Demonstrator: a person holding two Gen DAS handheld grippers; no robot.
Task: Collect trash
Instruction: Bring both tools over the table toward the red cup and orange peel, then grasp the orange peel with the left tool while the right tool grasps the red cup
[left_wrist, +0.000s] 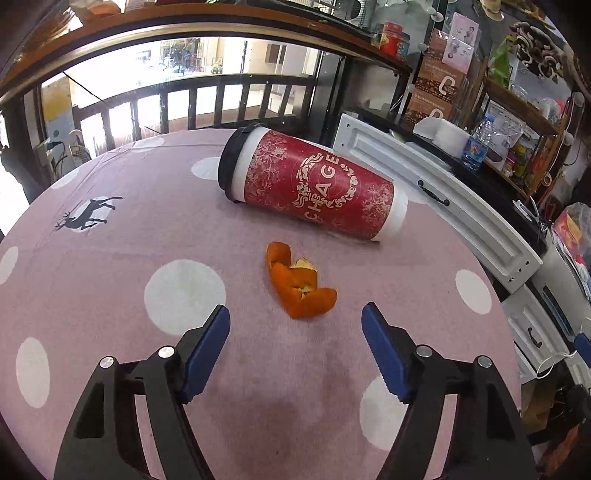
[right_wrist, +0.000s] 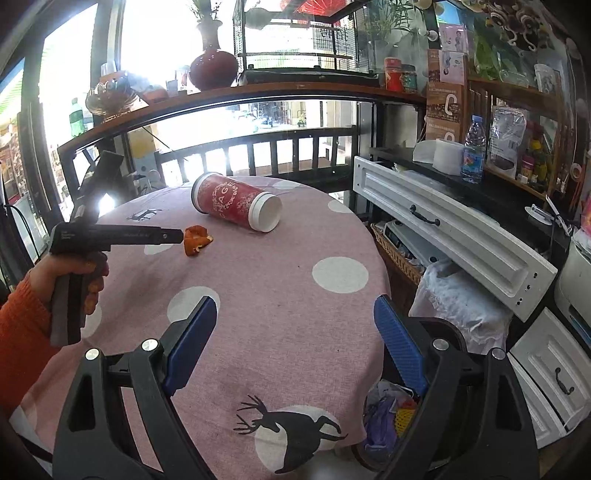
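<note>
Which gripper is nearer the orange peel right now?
Left. The left gripper hangs open just short of the orange peel, not touching. The right gripper hangs open far back over the table's near side.

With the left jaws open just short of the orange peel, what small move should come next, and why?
Probably ease the left gripper forward and down so its jaws straddle the orange peel, then close. The peel lies loose on the pink tablecloth, just ahead of the open jaws and apart from the toppled red cup. The right gripper hangs open over the table, holding nothing.
</note>
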